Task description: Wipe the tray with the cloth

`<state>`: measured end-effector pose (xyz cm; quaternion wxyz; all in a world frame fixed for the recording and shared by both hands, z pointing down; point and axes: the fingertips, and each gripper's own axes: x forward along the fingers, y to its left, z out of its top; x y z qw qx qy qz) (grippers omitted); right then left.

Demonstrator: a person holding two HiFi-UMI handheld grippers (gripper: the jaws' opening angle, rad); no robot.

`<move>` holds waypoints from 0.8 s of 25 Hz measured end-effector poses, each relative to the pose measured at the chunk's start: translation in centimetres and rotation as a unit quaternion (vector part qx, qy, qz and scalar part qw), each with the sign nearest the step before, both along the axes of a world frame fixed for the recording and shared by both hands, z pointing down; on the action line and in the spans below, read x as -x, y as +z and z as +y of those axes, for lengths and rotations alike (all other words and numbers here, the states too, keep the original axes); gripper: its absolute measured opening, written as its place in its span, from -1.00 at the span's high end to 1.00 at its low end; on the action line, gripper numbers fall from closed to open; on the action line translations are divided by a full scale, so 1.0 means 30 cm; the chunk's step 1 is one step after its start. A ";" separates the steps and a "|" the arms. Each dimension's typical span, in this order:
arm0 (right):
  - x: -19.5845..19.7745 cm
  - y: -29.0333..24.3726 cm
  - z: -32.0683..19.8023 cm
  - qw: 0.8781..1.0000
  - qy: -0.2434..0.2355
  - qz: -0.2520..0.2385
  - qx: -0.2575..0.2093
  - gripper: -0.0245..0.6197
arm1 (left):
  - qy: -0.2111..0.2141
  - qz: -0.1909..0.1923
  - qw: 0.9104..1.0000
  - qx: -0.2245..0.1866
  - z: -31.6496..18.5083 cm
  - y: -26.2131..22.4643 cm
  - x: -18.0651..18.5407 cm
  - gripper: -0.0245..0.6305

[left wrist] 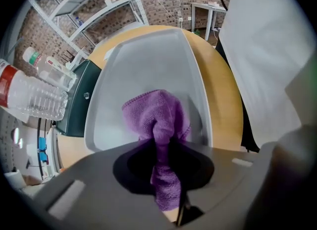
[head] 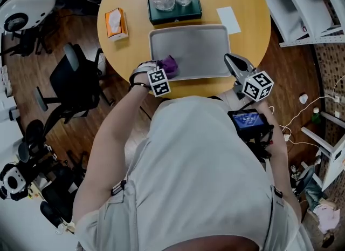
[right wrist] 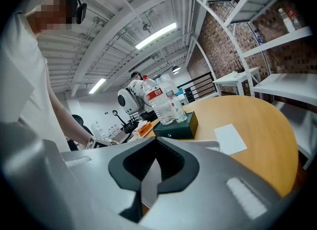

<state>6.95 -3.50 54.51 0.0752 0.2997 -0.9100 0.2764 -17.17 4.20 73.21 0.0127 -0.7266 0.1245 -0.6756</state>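
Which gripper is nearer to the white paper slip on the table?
Right. The right gripper is at the near right corner of the tray, close to the paper slip; the left gripper, holding the purple cloth, is at the near left corner.

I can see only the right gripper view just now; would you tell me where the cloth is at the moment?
Observer: The purple cloth is pinched in the left tongs and rests on the tray at its near left corner.
Operator: Thank you. Is anything else lying in the tray?
Observer: No, the head view shows the rest of it bare.
Operator: And where are my right tongs against it?
Observer: From above, the right tongs meet the tray's right edge, close to its near corner.
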 end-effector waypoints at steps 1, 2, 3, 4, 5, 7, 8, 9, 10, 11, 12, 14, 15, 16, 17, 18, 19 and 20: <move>-0.006 0.003 0.003 1.000 0.002 0.000 0.001 0.91 | -0.002 -0.001 1.000 -0.001 0.001 0.000 -0.001 0.73; -0.011 0.006 0.007 1.000 0.003 0.000 0.002 0.91 | -0.001 -0.004 1.000 -0.002 0.000 0.001 -0.005 0.73; -0.017 0.009 0.010 1.000 0.005 -0.001 0.003 0.91 | 0.003 -0.007 1.000 -0.004 -0.004 0.003 -0.014 0.73; -0.025 0.012 0.014 1.000 0.007 -0.001 0.004 0.91 | 0.009 -0.009 1.000 -0.005 -0.009 0.004 -0.030 0.73; -0.036 0.014 0.018 1.000 0.009 -0.001 0.005 0.91 | 0.015 -0.010 1.000 -0.005 -0.015 0.005 -0.052 0.73; -0.062 0.015 0.023 1.000 0.017 0.000 0.007 0.91 | 0.023 -0.008 1.000 -0.002 -0.026 0.003 -0.109 0.73; -0.077 0.015 0.024 1.000 0.021 0.000 0.007 0.91 | 0.024 -0.007 1.000 0.000 -0.031 0.002 -0.142 0.73; -0.093 0.016 0.026 1.000 0.025 0.001 0.007 0.91 | 0.024 -0.005 1.000 0.002 -0.037 0.000 -0.178 0.73; -0.111 0.018 0.029 1.000 0.030 0.001 0.008 0.91 | 0.024 -0.003 1.000 0.003 -0.043 -0.001 -0.215 0.73; -0.130 0.020 0.036 0.999 0.036 0.002 0.009 0.91 | 0.026 -0.001 1.000 0.004 -0.049 -0.002 -0.253 0.73; -0.150 0.022 0.044 0.999 0.042 0.003 0.011 0.91 | 0.030 -0.001 1.000 0.004 -0.054 -0.002 -0.293 0.73; -0.193 0.028 0.062 0.998 0.056 0.003 0.015 0.91 | 0.040 0.005 0.999 0.006 -0.063 -0.004 -0.377 0.73; -0.215 0.031 0.069 0.998 0.063 0.004 0.016 0.91 | 0.046 0.008 0.999 0.008 -0.068 -0.006 -0.420 0.73; -0.235 0.035 0.073 0.998 0.068 0.004 0.017 0.91 | 0.050 0.013 0.999 0.010 -0.074 -0.007 -0.464 0.73; -0.254 0.038 0.076 0.997 0.073 0.004 0.019 0.91 | 0.054 0.017 0.998 0.013 -0.081 -0.008 -0.506 0.73; -0.273 0.040 0.078 0.997 0.078 0.004 0.020 0.91 | 0.056 0.020 0.998 0.016 -0.089 -0.009 -0.547 0.73; -0.293 0.043 0.081 0.996 0.084 0.004 0.022 0.91 | 0.056 0.023 0.998 0.020 -0.097 -0.010 -0.585 0.73; -0.312 0.046 0.085 0.996 0.090 0.003 0.024 0.91 | 0.056 0.026 0.998 0.022 -0.104 -0.011 -0.621 0.73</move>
